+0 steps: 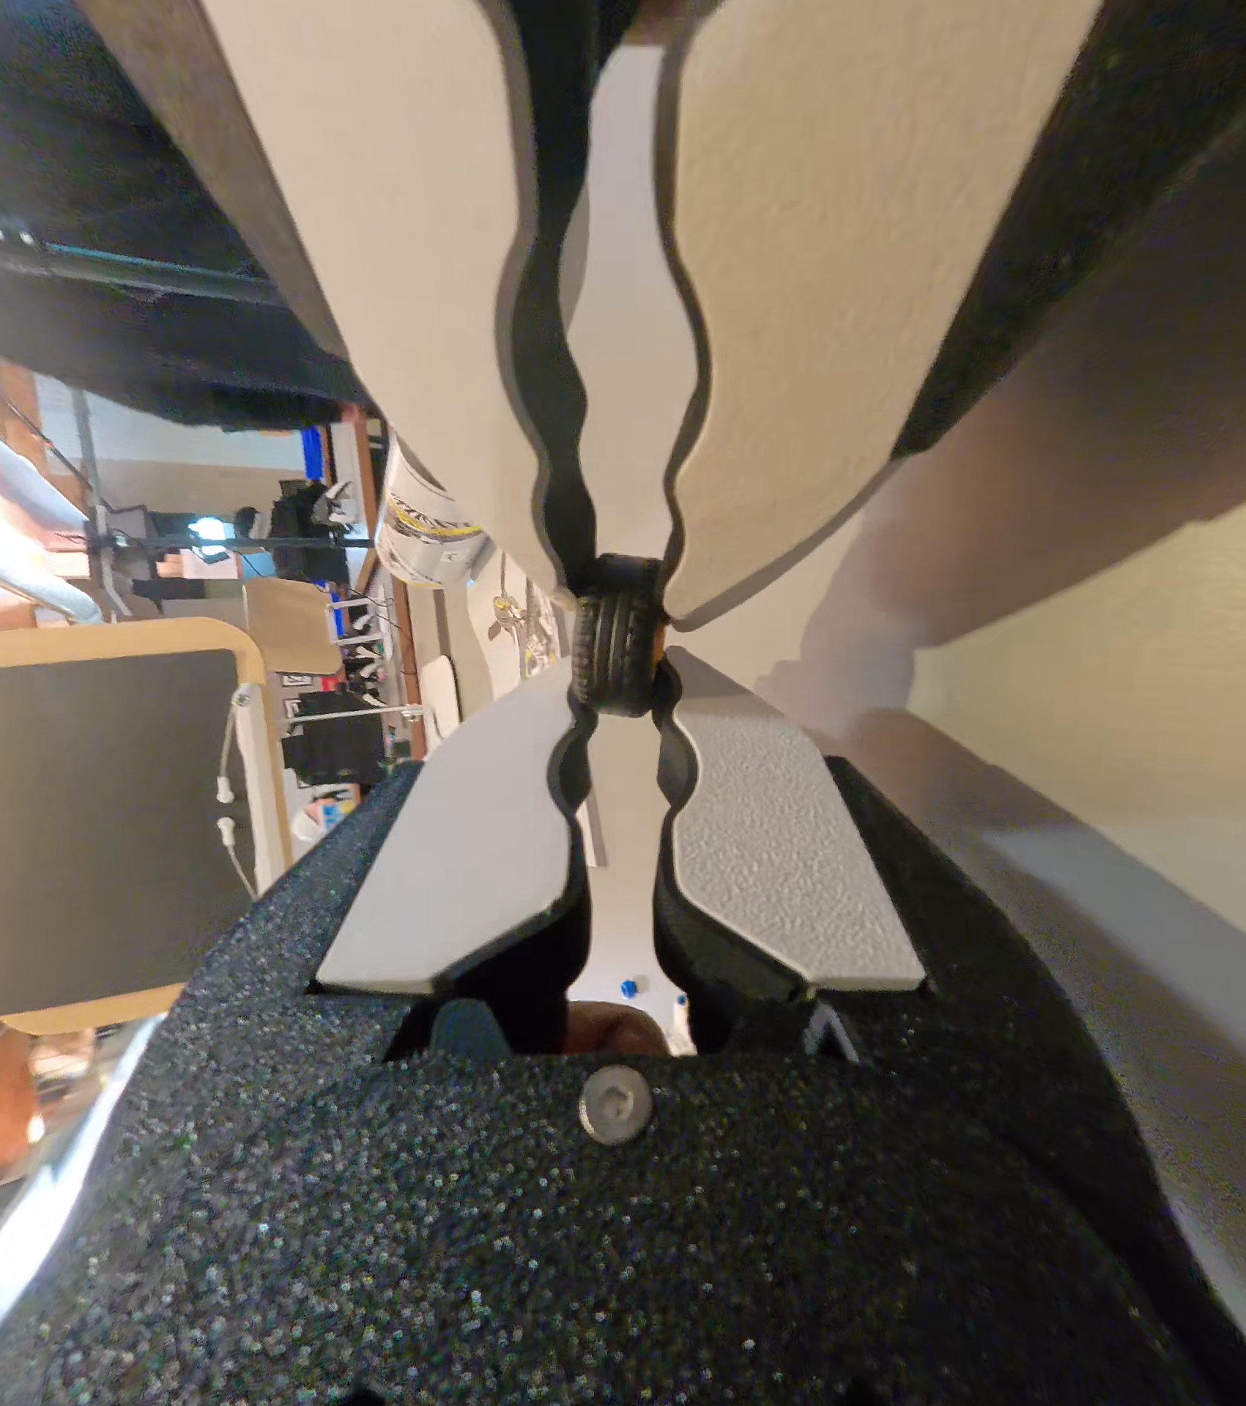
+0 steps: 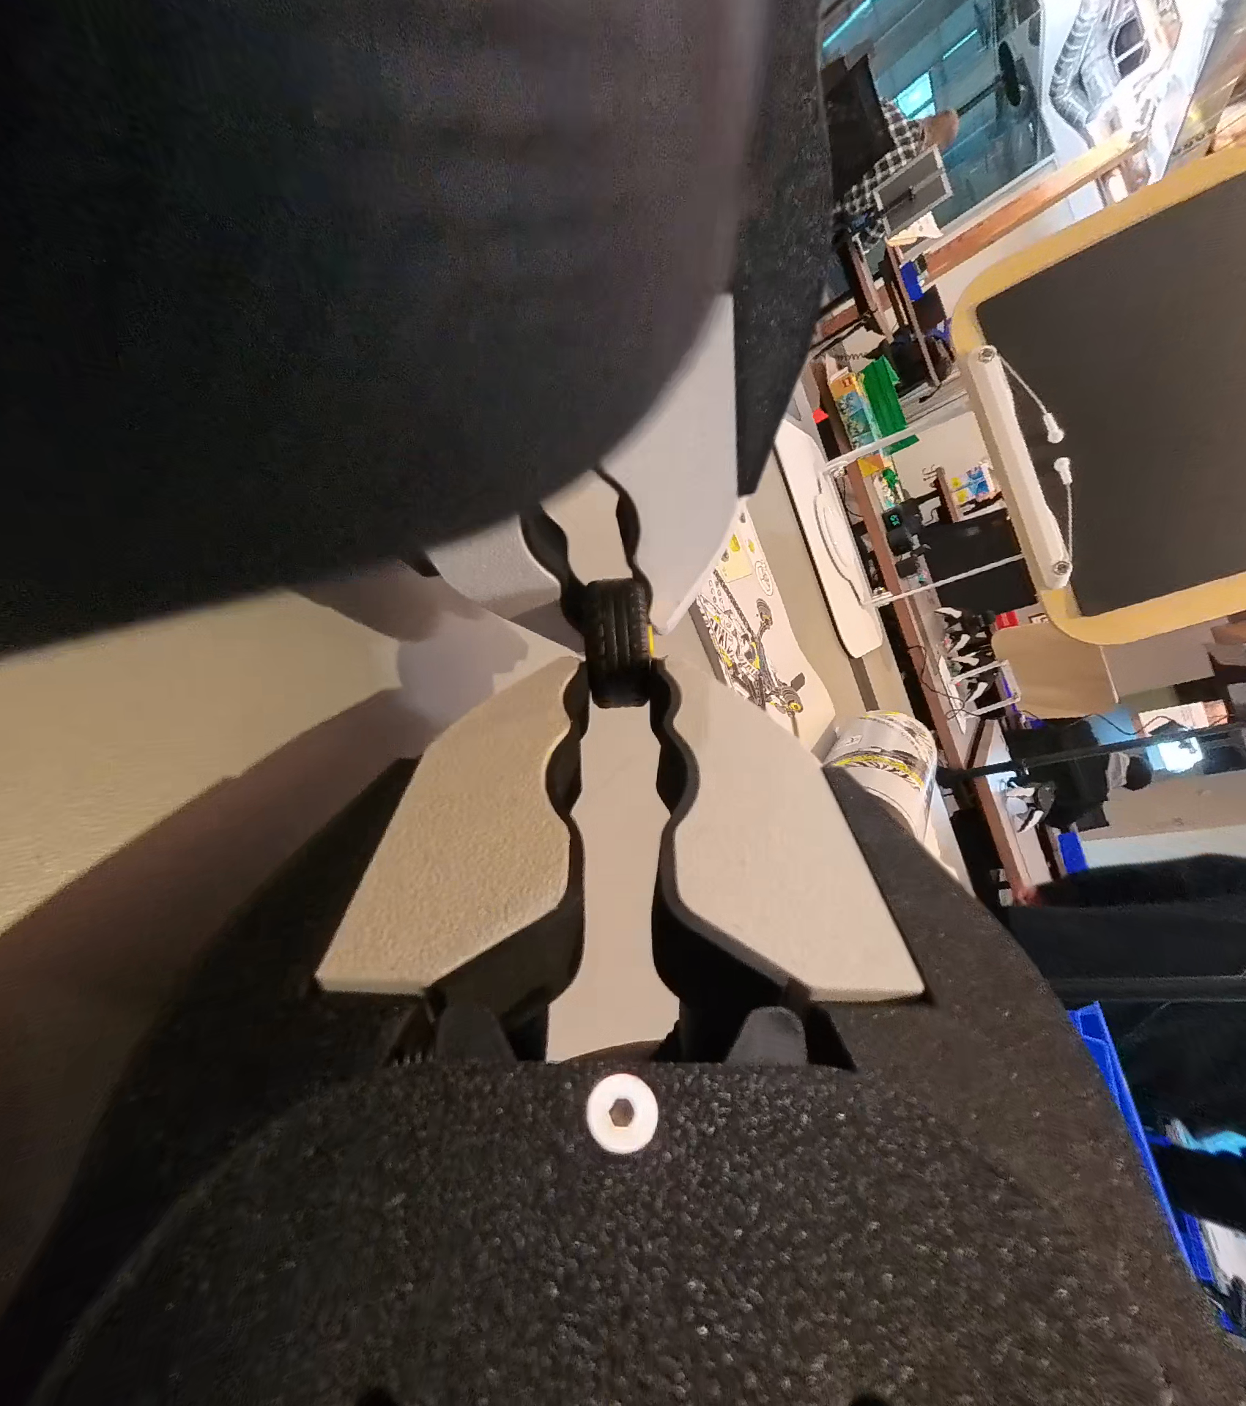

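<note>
I am holding the left tool (image 1: 618,688) and the right tool (image 2: 618,688) tip to tip, both clenching the same small black tyre (image 1: 613,639) from opposite sides, pads pressing on its tread. The tyre is hanging above the white table (image 2: 110,730), between the two tools. Beyond the tyre a printed sheet (image 2: 749,647) is lying on the table, and a clear printed bag (image 2: 882,761) is sitting past the sheet. A dark board with a wooden rim (image 2: 1015,259) is standing farther behind.

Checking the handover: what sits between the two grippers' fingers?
A small black ribbed wheel, pinched by left gripper and right gripper from opposite ends; both wrist views show it.
</note>
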Motion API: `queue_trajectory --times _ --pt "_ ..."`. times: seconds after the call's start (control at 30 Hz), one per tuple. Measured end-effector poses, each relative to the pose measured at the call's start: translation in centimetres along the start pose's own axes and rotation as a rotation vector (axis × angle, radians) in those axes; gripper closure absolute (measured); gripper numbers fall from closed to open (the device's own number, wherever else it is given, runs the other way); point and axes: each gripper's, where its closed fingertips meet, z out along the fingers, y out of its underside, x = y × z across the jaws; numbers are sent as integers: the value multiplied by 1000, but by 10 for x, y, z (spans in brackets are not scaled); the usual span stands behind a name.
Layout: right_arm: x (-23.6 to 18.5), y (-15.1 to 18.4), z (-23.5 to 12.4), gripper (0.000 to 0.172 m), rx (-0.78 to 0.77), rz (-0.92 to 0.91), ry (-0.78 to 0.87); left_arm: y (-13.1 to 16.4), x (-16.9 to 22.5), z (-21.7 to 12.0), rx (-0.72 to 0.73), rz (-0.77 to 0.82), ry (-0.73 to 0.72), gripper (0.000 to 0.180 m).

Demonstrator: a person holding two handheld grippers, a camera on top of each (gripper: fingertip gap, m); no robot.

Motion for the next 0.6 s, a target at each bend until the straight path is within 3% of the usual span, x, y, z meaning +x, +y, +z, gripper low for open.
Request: queue_trajectory --times 0.33,0.43,0.6 --pt "13 2 -2 157 3 226 14 -4 -5 4 -39 -308 -53 166" --pt "13 3 -3 157 4 205 23 -7 -4 5 -17 -391 -30 166" --pt "9 -2 0 156 39 37 31 -7 6 7 51 -519 130 166"
